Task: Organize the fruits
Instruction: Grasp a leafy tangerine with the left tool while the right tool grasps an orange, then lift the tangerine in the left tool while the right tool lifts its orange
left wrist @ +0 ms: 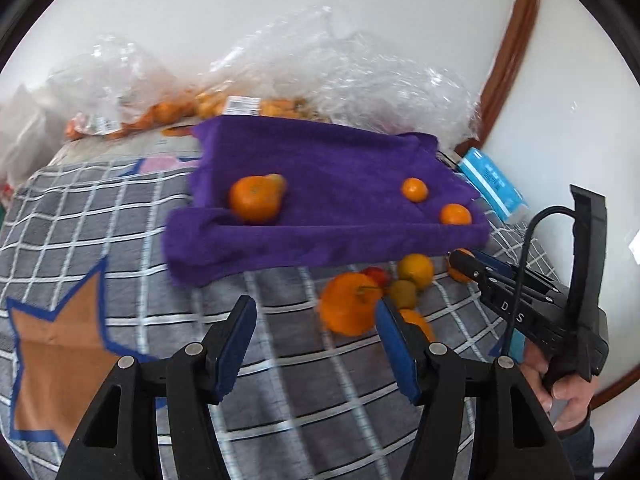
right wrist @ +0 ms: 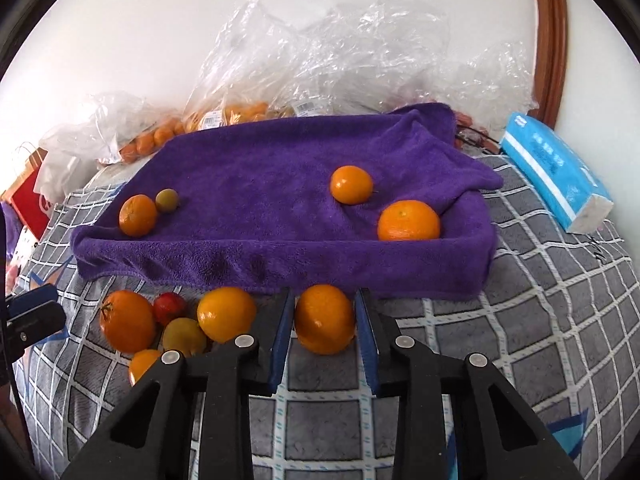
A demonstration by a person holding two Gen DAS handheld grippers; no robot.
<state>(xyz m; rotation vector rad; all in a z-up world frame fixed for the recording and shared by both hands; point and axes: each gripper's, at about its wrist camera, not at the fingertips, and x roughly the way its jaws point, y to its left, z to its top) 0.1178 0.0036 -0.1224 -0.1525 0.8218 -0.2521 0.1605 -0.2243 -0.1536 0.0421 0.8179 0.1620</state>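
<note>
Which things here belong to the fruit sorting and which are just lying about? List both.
Job: purple towel tray; orange between the right gripper fingers; loose fruit pile; fruit already in the tray; open left gripper.

Lying about: blue tissue pack; plastic bags; red paper bag.

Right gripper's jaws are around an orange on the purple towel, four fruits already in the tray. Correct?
Not quite. The right wrist view shows the orange between the right gripper jaws lying on the checked blanket, in front of the purple towel, not on it. Four fruits do sit on the towel-lined tray.
</note>
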